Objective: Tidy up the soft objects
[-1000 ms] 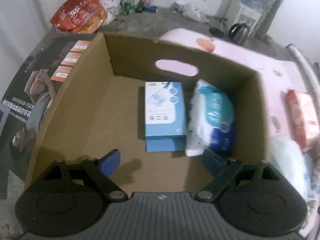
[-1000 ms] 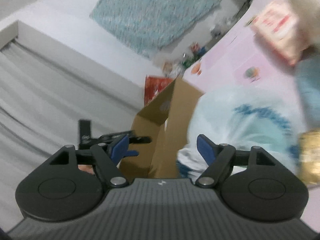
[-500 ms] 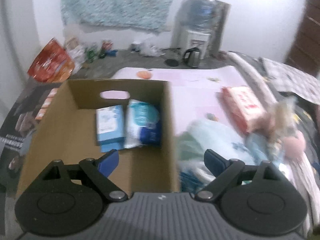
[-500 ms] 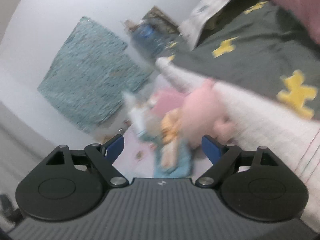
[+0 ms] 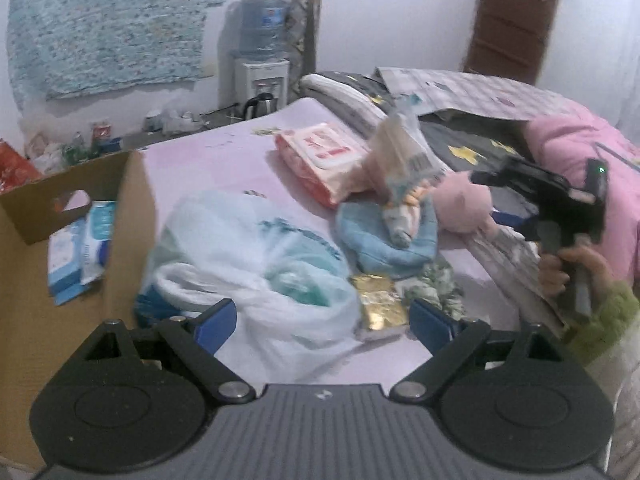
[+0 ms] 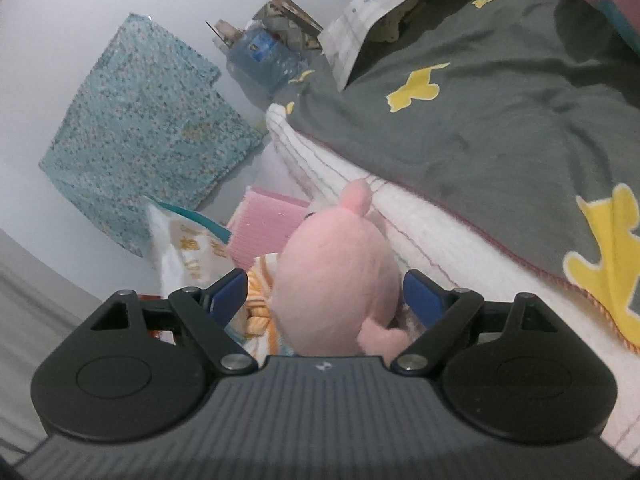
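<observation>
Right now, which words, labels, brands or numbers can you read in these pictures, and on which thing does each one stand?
No text can be read with certainty.
Red wipes pack: red print, blurred.
Snack bag: yellow characters, blurred.
Water bottle: label too small.
Blue packs in the cardboard box: print too small.

i see a pink plush toy against a dark grey blanket with yellow shapes, edged by a white ribbed blanket. from my left cam: brown cardboard box, translucent white plastic bag with teal print, light blue cloth, gold foil packet, red-and-white pack on a pale lilac sheet. speckled teal cloth hangs on the white wall, and both grippers have blue pads on black bodies.
</observation>
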The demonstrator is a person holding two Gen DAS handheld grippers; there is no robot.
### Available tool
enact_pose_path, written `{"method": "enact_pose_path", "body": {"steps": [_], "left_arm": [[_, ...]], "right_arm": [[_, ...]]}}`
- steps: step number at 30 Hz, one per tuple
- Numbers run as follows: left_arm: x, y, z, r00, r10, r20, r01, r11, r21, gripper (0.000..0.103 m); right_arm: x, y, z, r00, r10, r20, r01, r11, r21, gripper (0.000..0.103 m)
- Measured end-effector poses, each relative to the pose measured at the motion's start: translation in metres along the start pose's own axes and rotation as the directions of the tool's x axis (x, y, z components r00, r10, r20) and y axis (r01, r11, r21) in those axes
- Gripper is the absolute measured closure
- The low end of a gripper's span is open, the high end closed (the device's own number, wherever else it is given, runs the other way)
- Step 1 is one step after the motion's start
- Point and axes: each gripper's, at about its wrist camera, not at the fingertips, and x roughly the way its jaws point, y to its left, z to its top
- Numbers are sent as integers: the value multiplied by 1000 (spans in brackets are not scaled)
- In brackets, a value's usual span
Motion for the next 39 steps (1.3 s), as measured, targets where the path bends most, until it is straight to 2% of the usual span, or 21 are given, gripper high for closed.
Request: {"method": "enact_pose_path", "body": {"steps": [4, 6, 9, 15, 22, 30, 34, 39], "left_arm": [[13, -17, -9, 1000, -20, 5, 20, 1000, 19, 9], [18, -24, -14, 1000, -27, 0, 27, 999, 19, 9], [22, -29, -17, 1000, -28, 3, 28, 999, 22, 9], [30, -33, -21, 999, -30, 18, 29, 999, 40, 9], [31, -40, -28, 998, -30, 51, 25, 994, 103, 9], [25, -44, -39, 994, -77, 75, 66, 989, 135, 9], [17, -49, -46, 990, -105, 97, 86, 979, 184, 9], [3, -53, -54, 982, -153, 112, 122, 962, 245, 9]], "right_arm": [[12, 1, -2, 999, 8, -42, -9, 1000, -17, 20], [13, 2, -4, 999, -13, -43, 12, 999, -35, 29], [12, 1, -5, 999, -13, -47, 11, 999, -30, 34], [-18, 2, -13, 999, -29, -39, 28, 999, -35, 36], [-70, 2, -21, 995, -101, 25, 102, 993, -55, 36], [-140, -7, -40, 998, -37, 43, 37, 999, 12, 35], [-163, -8, -60, 1000, -1, 17, 0, 999, 45, 35], [-185, -4, -92, 994, 99, -36, -95, 991, 98, 35]]}}
